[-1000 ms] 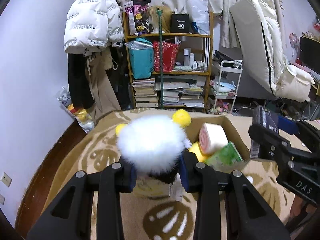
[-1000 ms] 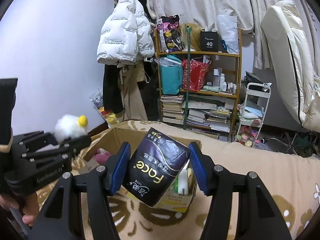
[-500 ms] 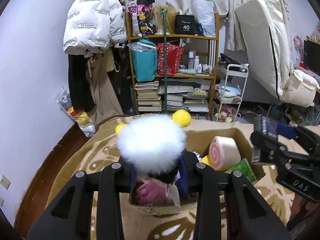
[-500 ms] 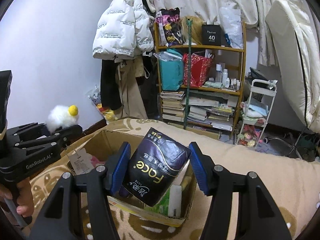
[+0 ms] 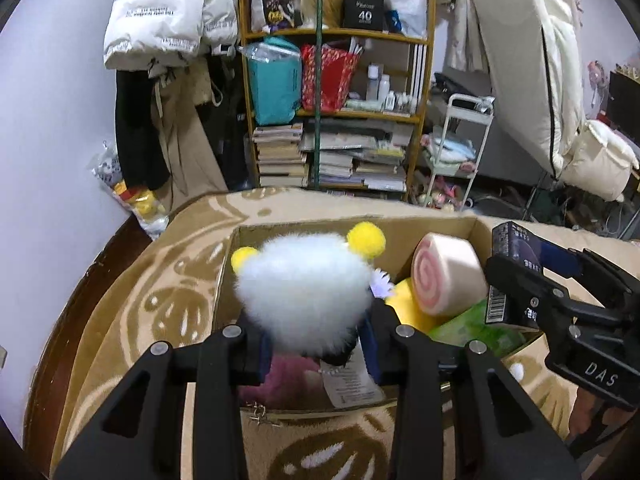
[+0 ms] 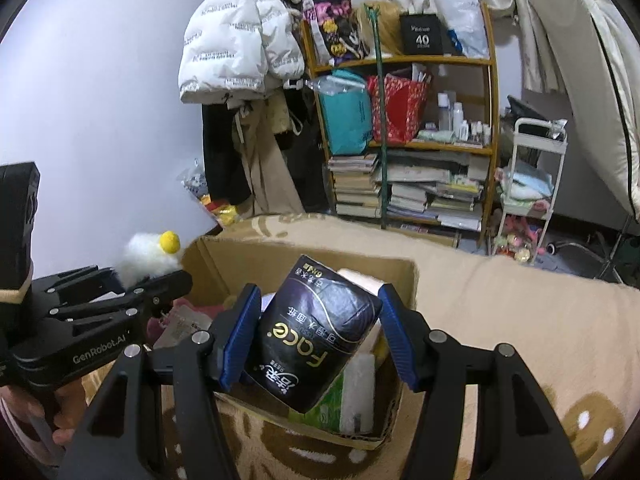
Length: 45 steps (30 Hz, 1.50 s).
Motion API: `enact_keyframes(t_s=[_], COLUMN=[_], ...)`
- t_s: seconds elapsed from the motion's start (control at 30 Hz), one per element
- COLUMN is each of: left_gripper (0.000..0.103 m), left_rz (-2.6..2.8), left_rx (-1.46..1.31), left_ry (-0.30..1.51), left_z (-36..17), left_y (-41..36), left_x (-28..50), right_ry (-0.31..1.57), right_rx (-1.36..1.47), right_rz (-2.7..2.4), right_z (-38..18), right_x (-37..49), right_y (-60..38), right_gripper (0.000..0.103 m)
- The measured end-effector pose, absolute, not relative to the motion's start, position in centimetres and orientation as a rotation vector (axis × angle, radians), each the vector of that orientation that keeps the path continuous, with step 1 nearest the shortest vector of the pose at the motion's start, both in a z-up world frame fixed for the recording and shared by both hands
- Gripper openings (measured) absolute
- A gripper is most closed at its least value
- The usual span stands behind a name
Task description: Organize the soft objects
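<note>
My left gripper is shut on a fluffy white plush toy with yellow pompom ears and holds it over the left part of an open cardboard box. My right gripper is shut on a black pack of tissue and holds it over the box's right part. In the box lie a pink swirl-roll plush, a yellow soft item, a green pack and a pink plush. The right gripper with the tissue pack shows at the right edge of the left wrist view.
The box stands on a beige patterned blanket. Behind it are a wooden bookshelf with books and bags, a white puffer jacket hanging on the wall, a small white trolley and a cream recliner.
Both grippers have moved forward and down over the box. The box now fills more of both views. Both grips are unchanged.
</note>
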<state>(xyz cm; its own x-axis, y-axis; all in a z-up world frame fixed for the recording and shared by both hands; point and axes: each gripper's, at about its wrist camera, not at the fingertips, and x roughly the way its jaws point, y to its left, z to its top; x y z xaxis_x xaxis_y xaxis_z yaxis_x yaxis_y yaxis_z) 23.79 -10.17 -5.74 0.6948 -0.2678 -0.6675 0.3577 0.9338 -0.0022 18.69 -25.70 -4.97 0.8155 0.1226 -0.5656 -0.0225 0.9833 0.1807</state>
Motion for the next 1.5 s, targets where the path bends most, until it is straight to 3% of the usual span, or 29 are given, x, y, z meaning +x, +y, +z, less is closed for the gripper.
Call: enact_keyframes(t_s=[0.07, 0.2, 0.37, 0.43, 0.57, 0.63, 0.87, 1.5], left_gripper=[0.036, 0.057, 0.065, 0.066, 0.080, 0.083, 0.098, 0.100], left_rz=[-0.339, -0.304, -0.286, -0.274, -0.265, -0.259, -0.236, -0.221], left_rx=[0.148, 0.184, 0.169, 0.170, 0.172, 0.162, 0.134, 0.140], left_ry=[0.737, 0.723, 0.731, 0.729, 0.723, 0.710, 0.675, 0.545], left_z=[-6.2, -6.1, -5.6, -5.3, -4.5, -4.0, -1.1, 4.1], left_y=[-10.2, -10.0, -8.9, -8.4, -7.9, -7.5, -6.1, -1.6], left_x=[23.9, 23.6, 23.1, 22.5, 21.5, 20.7, 18.0, 8.7], right_ry=[0.622, 0.638, 0.628, 0.621, 0.596, 0.576, 0.530, 0.427], right_rx=[0.190, 0.243, 0.227, 0.235, 0.251, 0.240, 0.202, 0.154], right_rz=[0.096, 0.122, 0.121, 0.112, 0.106, 0.093, 0.084, 0.051], right_z=[-5.4, -5.7, -5.1, -4.7, -3.6, -3.0, -0.4, 5.0], right_x=[18.7, 18.6, 18.1, 17.7, 16.4, 15.6, 12.9, 4.7], right_y=[-25.7, -25.8, -25.7, -25.8, -26.1, -26.0, -24.9, -23.5], right_gripper=[0.065, 0.065, 0.067, 0.075, 0.079, 0.092, 0.103, 0.103])
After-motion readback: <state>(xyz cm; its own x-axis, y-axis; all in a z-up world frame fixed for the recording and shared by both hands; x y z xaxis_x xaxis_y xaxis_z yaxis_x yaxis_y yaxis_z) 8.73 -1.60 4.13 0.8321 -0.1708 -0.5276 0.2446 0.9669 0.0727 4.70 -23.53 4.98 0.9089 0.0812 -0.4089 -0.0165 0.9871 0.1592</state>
